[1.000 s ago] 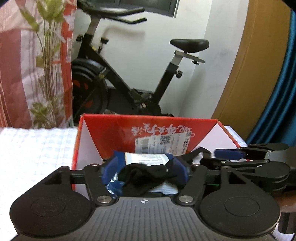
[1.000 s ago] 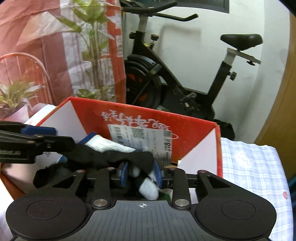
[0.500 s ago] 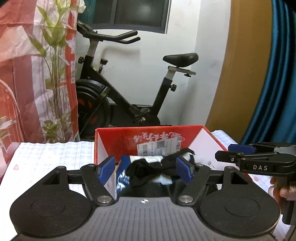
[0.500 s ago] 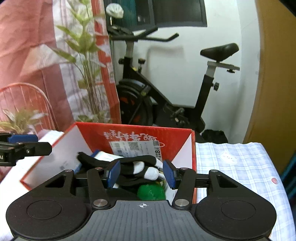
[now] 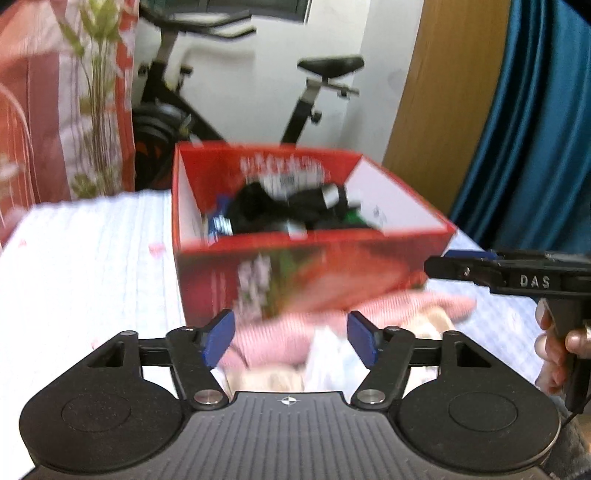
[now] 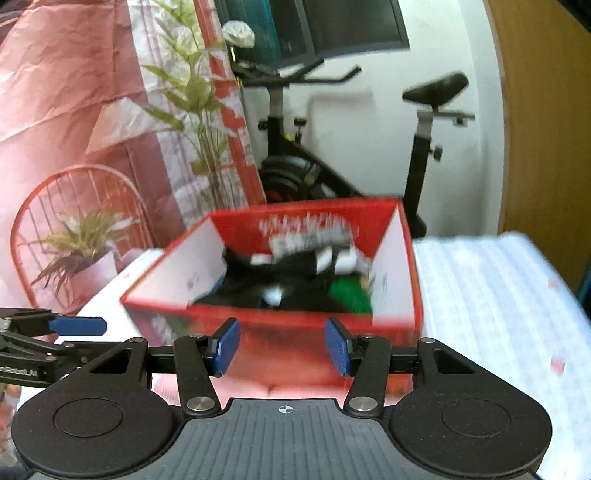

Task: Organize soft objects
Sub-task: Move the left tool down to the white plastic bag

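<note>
Tablecloth (image 5: 92,266): one red box (image 5: 295,273)

Room's pretty cluttered at the back. There's a black exercise bike (image 6: 354,155) parked against a white wall (image 5: 332,110), with a dark window (image 6: 332,29) above it. On the left hangs a red and white printed curtain (image 6: 74,110) with a leafy plant pattern, plus a potted plant (image 6: 77,251) low on the left. Far right there's a wooden door (image 5: 450,103) and a teal curtain (image 5: 546,129). A white checked tablecloth (image 5: 92,277) covers the table.
</note>
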### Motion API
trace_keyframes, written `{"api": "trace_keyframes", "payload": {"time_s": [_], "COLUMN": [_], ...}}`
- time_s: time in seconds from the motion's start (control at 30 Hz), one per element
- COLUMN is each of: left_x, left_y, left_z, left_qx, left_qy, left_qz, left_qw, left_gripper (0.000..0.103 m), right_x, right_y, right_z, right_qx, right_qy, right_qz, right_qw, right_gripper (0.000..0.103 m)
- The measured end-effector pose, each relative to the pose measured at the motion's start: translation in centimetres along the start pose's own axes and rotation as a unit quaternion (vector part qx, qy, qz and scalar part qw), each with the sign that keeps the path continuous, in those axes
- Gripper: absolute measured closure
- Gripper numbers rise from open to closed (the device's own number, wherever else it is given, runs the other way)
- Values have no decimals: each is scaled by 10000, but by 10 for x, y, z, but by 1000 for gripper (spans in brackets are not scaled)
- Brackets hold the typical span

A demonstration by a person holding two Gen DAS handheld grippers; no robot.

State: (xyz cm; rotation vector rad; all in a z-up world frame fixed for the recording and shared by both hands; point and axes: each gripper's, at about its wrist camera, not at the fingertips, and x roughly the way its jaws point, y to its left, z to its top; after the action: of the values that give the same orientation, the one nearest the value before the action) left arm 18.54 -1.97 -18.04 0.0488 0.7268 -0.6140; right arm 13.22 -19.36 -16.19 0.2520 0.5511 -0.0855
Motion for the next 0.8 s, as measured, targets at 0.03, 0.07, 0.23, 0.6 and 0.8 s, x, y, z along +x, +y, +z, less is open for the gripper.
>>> {"api": "trace_keyframes", "payload": {"time_s": [0.03, 0.07, 0.23, 0.6, 0.8], "left_x": [3, 7, 28, 56, 54], "left_y": [2, 2, 3, -3, -1], "left_z": [-7, -12, -30, -43, -46], "left_qx": [-69, -117, -232, -155, -284], "left_qy": [73, 125, 313, 613, 617], "left_qz": [-53, -108, -263, -532, -678], "left_qw": [9999, 9998, 9989, 9966, 9954], "left_gripper": [40, 42, 43, 43, 43], "right_x": [-1, -1, 4, 15, 20], "right_y": [-1, -1, -3, 0, -2], "right_z": [-9, -18, -63, -111, -110], "right_qx": [59, 117, 317, 604, 635], "right_qy": [102, 202, 724, 1318, 1313], "right_qz": [17, 25, 3, 75, 220], "right_qw": [9999, 9997, 9969, 9894, 9891], "right_gripper": [55, 55, 55, 52, 49]}}
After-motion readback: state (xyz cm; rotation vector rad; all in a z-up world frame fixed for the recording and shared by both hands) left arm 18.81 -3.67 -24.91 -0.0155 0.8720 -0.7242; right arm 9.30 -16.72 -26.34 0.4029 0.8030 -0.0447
